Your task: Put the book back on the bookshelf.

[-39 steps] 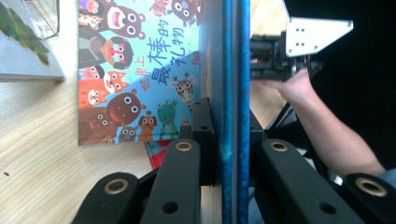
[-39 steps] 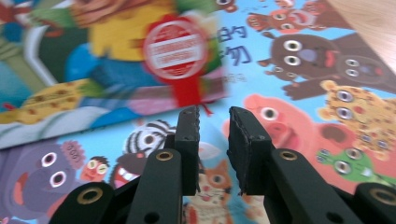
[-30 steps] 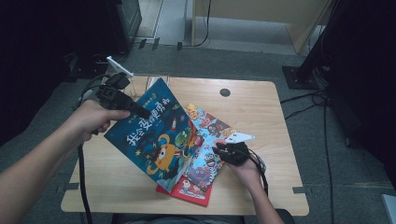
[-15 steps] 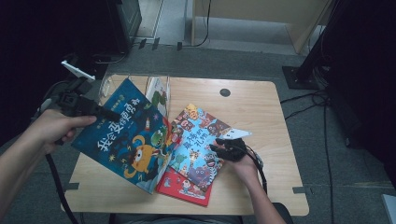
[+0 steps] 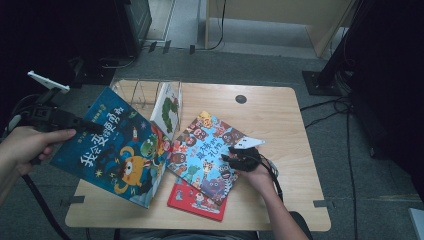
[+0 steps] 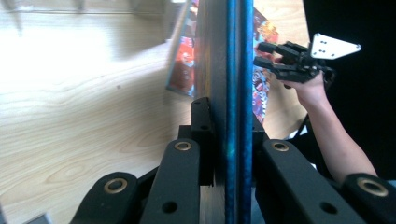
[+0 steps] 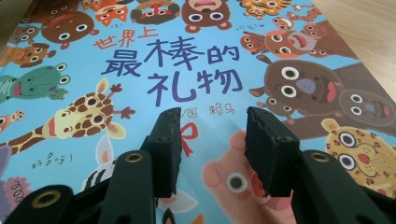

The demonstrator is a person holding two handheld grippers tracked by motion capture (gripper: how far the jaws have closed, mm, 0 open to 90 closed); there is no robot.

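The work in hand is clearing a stack of picture books into the wire book rack (image 5: 145, 92) at the far left of the table (image 5: 280, 120). The left gripper (image 5: 75, 122) is clenched on the edge of the dark blue book (image 5: 117, 150): in the left gripper view the book's edge (image 6: 232, 93) stands between the two black jaws, both pressing on it. The book hangs tilted over the table's near-left part, its far corner close to a white book (image 5: 169, 107) that already stands in the rack.

The right gripper (image 5: 232, 152) rests over the light blue animal book (image 5: 205, 150), which lies flat near the middle of the table on top of a red book (image 5: 195, 200). Its jaws have just been opening and now stand apart above the cover (image 7: 140, 60), with nothing between them; whether a pad tip touches the cover is hard to tell from this angle.

By my reading, the step is carrying the dark blue book to the rack. The next move calls for turning it upright and sliding it into a free slot to the left of the white book, without knocking that one over. Which slots are free I cannot make out, since the book hides part of the rack. The right gripper can meanwhile steady the stack.
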